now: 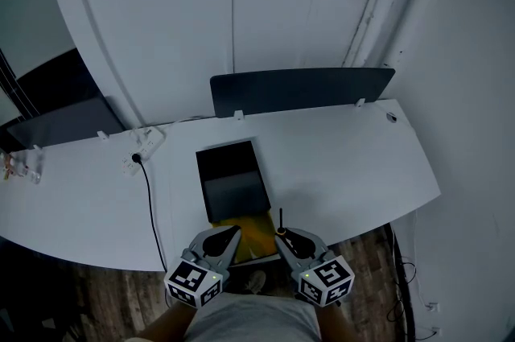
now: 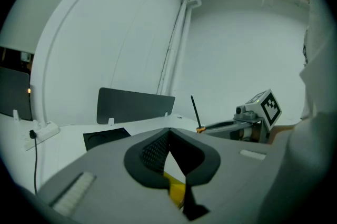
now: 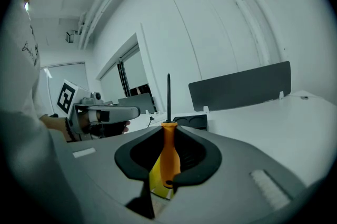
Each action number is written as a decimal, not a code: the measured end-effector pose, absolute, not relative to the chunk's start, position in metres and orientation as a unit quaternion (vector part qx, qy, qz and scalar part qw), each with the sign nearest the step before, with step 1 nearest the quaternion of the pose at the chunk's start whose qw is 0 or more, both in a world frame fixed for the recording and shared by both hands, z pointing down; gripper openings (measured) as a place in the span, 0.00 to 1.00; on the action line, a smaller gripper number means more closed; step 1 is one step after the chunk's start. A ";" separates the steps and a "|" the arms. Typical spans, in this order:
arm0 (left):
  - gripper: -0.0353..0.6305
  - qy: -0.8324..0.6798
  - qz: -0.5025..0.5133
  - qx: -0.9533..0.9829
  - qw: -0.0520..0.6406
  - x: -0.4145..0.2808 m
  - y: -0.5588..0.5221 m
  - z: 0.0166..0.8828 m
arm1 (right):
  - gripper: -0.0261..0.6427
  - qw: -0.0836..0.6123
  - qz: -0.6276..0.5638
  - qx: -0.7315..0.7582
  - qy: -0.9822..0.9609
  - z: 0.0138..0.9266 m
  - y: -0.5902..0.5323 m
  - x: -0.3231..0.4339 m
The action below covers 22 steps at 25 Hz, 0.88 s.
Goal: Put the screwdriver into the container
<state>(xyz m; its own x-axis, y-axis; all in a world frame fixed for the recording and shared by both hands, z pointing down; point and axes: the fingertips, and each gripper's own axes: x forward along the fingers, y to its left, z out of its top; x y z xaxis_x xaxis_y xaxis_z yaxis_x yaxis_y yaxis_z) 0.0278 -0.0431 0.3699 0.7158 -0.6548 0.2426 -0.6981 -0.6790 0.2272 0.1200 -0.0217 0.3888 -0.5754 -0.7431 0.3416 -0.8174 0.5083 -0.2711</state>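
The screwdriver has an orange handle [image 3: 168, 157] and a thin black shaft [image 3: 168, 96] that points up and away from me. My right gripper [image 3: 168, 132] is shut on the handle, near the table's front edge [image 1: 281, 234]. The container [image 1: 233, 179] is a black open box lying just beyond both grippers, with nothing visible inside. It also shows in the left gripper view [image 2: 105, 138]. My left gripper [image 1: 234, 232] hovers beside the right one, its jaw tips touching [image 2: 168, 131] with nothing between them. From the left, the shaft [image 2: 195, 109] sticks up out of the right gripper.
A flat yellow item [image 1: 253, 232] lies under the grippers at the table edge. A dark divider panel [image 1: 302, 89] stands behind the container. A white power strip [image 1: 145, 143] with a black cable [image 1: 149, 203] sits to the left. The table drops off on the right.
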 end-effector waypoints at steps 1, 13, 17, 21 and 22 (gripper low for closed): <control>0.05 -0.370 0.072 0.913 0.153 0.028 -0.044 0.370 | 0.17 0.091 0.205 0.451 -0.864 0.389 -0.022 0.120; 0.05 -0.370 0.085 0.910 0.164 0.008 -0.051 0.375 | 0.17 0.112 0.211 0.460 -0.855 0.397 -0.028 0.113; 0.05 -0.363 0.090 0.912 0.169 0.003 -0.056 0.376 | 0.17 0.122 0.213 0.467 -0.849 0.399 -0.030 0.109; 0.05 -0.354 0.096 0.914 0.173 -0.001 -0.062 0.379 | 0.17 0.131 0.222 0.471 -0.844 0.405 -0.034 0.103; 0.05 -0.352 0.098 0.915 0.174 -0.001 -0.064 0.380 | 0.17 0.135 0.223 0.472 -0.842 0.407 -0.036 0.103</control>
<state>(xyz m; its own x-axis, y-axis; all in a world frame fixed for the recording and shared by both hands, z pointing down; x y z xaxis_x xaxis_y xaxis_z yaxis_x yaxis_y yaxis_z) -0.0013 -0.0635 0.3800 0.7334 -0.6092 0.3017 -0.6775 -0.6919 0.2496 0.1027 -0.0356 0.4068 -0.5175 -0.7354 0.4376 -0.8556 0.4545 -0.2479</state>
